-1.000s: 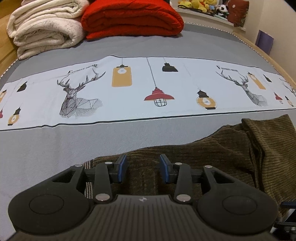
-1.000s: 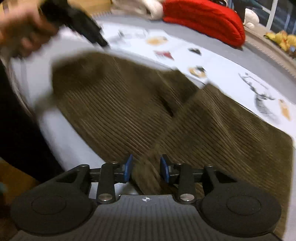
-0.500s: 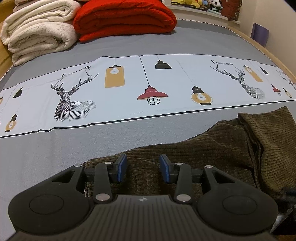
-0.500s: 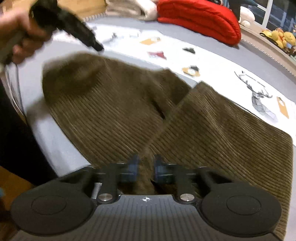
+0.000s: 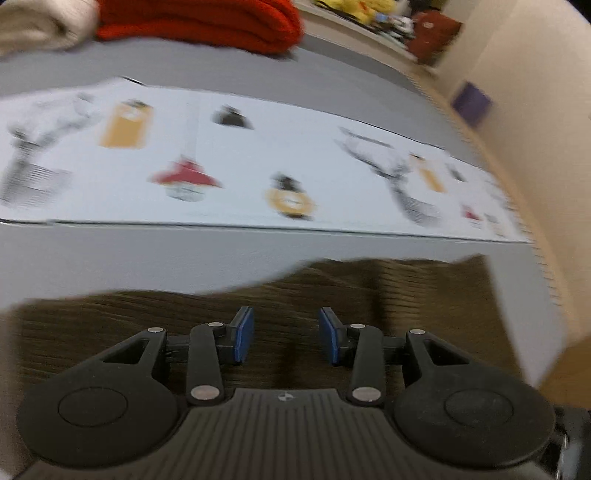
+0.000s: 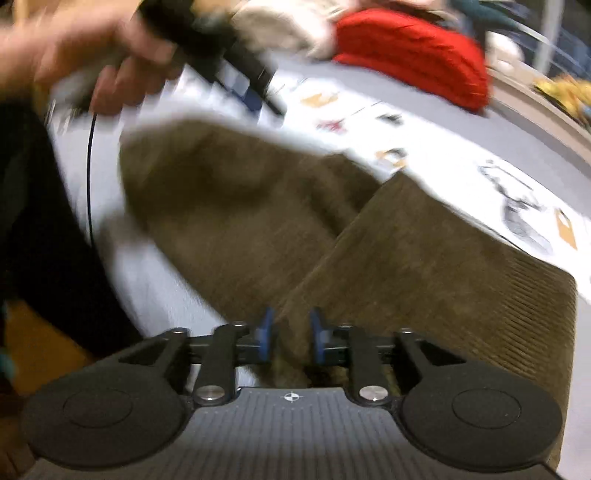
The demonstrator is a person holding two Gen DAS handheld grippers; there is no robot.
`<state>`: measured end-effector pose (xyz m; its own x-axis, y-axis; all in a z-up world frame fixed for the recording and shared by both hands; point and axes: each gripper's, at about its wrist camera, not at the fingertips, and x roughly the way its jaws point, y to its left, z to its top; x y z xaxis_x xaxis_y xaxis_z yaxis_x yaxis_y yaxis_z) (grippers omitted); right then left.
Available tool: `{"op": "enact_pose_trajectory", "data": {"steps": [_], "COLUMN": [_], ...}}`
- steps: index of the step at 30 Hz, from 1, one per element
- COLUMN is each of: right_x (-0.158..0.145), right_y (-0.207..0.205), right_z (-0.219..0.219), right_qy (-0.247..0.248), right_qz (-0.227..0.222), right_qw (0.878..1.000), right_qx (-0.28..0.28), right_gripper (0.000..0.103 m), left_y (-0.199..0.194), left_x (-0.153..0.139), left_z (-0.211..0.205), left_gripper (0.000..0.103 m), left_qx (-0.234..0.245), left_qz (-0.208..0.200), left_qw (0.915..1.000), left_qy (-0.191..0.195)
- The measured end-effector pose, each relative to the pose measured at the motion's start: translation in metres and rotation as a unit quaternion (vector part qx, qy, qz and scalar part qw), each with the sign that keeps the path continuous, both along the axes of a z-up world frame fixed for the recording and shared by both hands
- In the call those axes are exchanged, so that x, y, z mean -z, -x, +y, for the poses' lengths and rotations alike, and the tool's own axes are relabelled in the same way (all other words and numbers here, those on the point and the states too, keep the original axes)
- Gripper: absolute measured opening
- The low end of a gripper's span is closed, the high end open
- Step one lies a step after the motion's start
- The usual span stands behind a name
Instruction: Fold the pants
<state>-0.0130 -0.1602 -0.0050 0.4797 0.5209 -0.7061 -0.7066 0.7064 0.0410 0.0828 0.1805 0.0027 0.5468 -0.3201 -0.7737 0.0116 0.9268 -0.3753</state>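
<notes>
Two claws work a pair of brown corduroy pants (image 6: pixel 424 258) spread on a grey bed (image 5: pixel 147 258) whose white printed panel (image 5: pixel 258 155) carries lanterns and stag heads. Seen from the right wrist, the right claw (image 6: pixel 291 341) is low at the near edge of the garment, its blue pads astride a ridge of fabric where one leg overlaps the other; the jaws are opening, the cloth lies between them, and they do not appear to press it, which suggests a release after the fold was set down. The left claw (image 5: pixel 286 336) hangs over the pants near their far edge, its jaws at a middling gap with nothing between them, only corduroy beneath. In the right wrist view the person's left hand (image 6: pixel 96 62) holds that claw above the far corner of the garment, a thin black cable (image 6: pixel 89 177) trailing down from it. A red folded blanket (image 6: pixel 410 51) and a cream one (image 5: pixel 40 26) are stacked at the head of the bed, well apart from the work. Blur in both views makes fine contact hard to judge.
</notes>
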Motion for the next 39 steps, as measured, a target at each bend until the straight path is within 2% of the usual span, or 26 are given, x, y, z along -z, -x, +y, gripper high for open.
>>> {"op": "enact_pose_trajectory", "data": {"steps": [1, 3, 5, 8, 11, 13, 16, 20, 21, 22, 23, 25, 27, 28, 29, 31, 32, 34, 36, 37, 39], "right_x": [-0.008, -0.016, -0.016, -0.001, 0.018, 0.026, 0.033, 0.043, 0.044, 0.046, 0.049, 0.054, 0.056, 0.056, 0.055, 0.055, 0.055, 0.054, 0.053, 0.051, 0.047], "right_y": [-0.006, -0.017, -0.031, -0.042, -0.047, -0.047, -0.049, -0.055, -0.056, -0.058, -0.058, -0.061, -0.061, -0.062, -0.062, -0.061, -0.061, -0.06, -0.06, -0.059, -0.058], "right_z": [-0.013, -0.04, -0.077, -0.127, -0.16, -0.174, -0.182, -0.192, -0.195, -0.194, -0.195, -0.194, -0.193, -0.191, -0.189, -0.185, -0.184, -0.181, -0.18, -0.18, -0.177], "right_qy": [-0.022, -0.051, -0.074, -0.061, -0.054, -0.071, -0.068, -0.092, -0.1, -0.106, -0.111, -0.115, -0.117, -0.117, -0.116, -0.115, -0.112, -0.101, -0.105, -0.103, -0.095], "right_qz": [-0.002, -0.006, 0.009, 0.034, 0.077, 0.104, 0.121, 0.156, 0.165, 0.174, 0.184, 0.199, 0.199, 0.198, 0.197, 0.198, 0.198, 0.191, 0.19, 0.186, 0.176], "right_qw": [0.999, 0.992, 0.976, 0.945, 0.922, 0.914, 0.91, 0.892, 0.888, 0.885, 0.883, 0.878, 0.879, 0.881, 0.883, 0.887, 0.889, 0.892, 0.892, 0.891, 0.895], "right_qx": [0.035, 0.114, 0.205, 0.321, 0.375, 0.385, 0.391, 0.413, 0.417, 0.418, 0.418, 0.42, 0.418, 0.414, 0.41, 0.4, 0.398, 0.398, 0.397, 0.4, 0.399], "right_gripper": [0.059, 0.068, 0.069, 0.069, 0.069, 0.069, 0.069, 0.069, 0.069, 0.069, 0.069, 0.069, 0.07, 0.07, 0.07, 0.07, 0.07, 0.068, 0.058, 0.053, 0.044], "left_y": [-0.004, -0.01, -0.018, -0.028, -0.037, -0.041, -0.047, -0.052, -0.052, -0.052, -0.051, -0.047, -0.042, -0.042, -0.045, -0.049, -0.048, -0.042, -0.033, -0.028, -0.021], "left_x": [0.002, 0.008, 0.018, 0.037, 0.053, 0.063, 0.076, 0.078, 0.077, 0.073, 0.068, 0.049, 0.032, 0.029, 0.034, 0.054, 0.057, 0.043, 0.022, 0.014, 0.007], "left_z": [-0.01, -0.028, -0.043, -0.06, -0.073, -0.075, -0.077, -0.085, -0.089, -0.093, -0.095, -0.095, -0.091, -0.09, -0.09, -0.09, -0.089, -0.095, -0.105, -0.109, -0.113], "left_gripper": [0.043, 0.043, 0.043, 0.043, 0.049, 0.051, 0.052, 0.052, 0.048, 0.025, 0.019, 0.016, 0.015, 0.016, 0.017, 0.023, 0.027, 0.027, 0.027, 0.028, 0.028], "left_qx": [0.014, 0.033, 0.045, 0.044, 0.036, 0.023, 0.006, 0.016, 0.025, 0.037, 0.046, 0.059, 0.065, 0.064, 0.062, 0.046, 0.038, 0.034, 0.047, 0.056, 0.083], "left_qz": [0.004, 0.016, 0.034, 0.06, 0.073, 0.079, 0.094, 0.083, 0.078, 0.066, 0.051, 0.004, -0.04, -0.043, -0.028, 0.036, 0.039, -0.007, -0.072, -0.092, -0.11], "left_qw": [0.9998, 0.9985, 0.996, 0.9915, 0.989, 0.9896, 0.9888, 0.99, 0.9911, 0.9931, 0.9947, 0.9952, 0.9935, 0.9946, 0.9966, 0.9983, 0.9985, 0.9979, 0.9914, 0.9892, 0.9883], "left_qy": [0.015, 0.041, 0.07, 0.107, 0.124, 0.118, 0.116, 0.113, 0.105, 0.09, 0.077, 0.078, 0.085, 0.069, 0.048, 0.008, -0.005, -0.054, -0.099, -0.1, -0.065]}}
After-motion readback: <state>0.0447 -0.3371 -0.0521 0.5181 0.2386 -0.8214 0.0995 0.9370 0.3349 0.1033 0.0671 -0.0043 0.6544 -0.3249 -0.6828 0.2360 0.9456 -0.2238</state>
